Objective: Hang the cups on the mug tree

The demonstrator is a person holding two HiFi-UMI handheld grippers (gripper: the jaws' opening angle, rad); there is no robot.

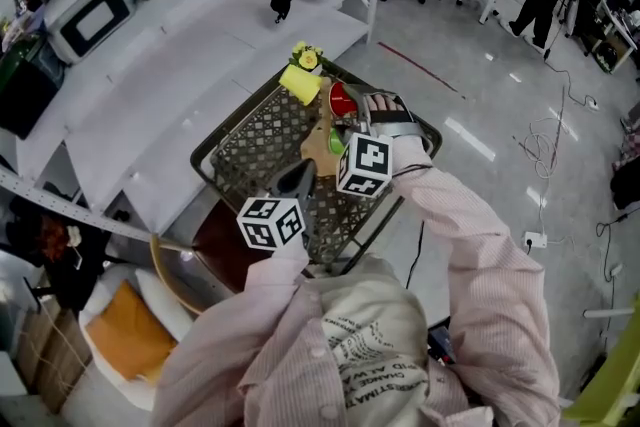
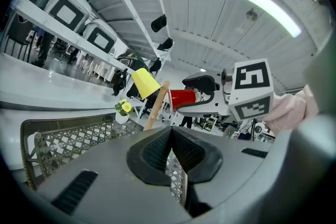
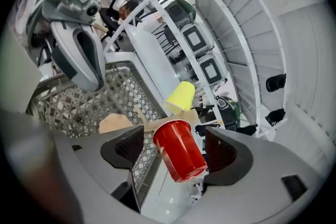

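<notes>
Head view first: the wire basket (image 1: 228, 147) is half covered by my own sleeves and the two marker cubes, so only bits of the wooden mug tree (image 1: 320, 137) show. A yellow cup (image 1: 300, 83) sits at its far end, a red cup (image 1: 343, 100) is just beside it, and there's a sliver of something green (image 1: 336, 143) lower down that I can't really identify. The left gripper (image 1: 299, 177) points over the basket and the right gripper (image 1: 362, 105) is up by the red cup, but from up here its tips are mostly buried under the hand. In the left gripper view the gripper body fills the bottom half of the frame. Its jaws are closed against each other with nothing in them, and the tree with both cups stands well beyond them. In the right gripper view you get the clear answer: the jaws are spread wide and the red cup hangs tilted between them, rim against a wooden branch of the tree. It's closer to the pad (image 3: 128, 147) on the left of the frame, with a visible gap on both sides, so neither pad is pressing on it. Its handle is hidden, so I can't see how it hooks on. The yellow cup sits further back on the tree
</notes>
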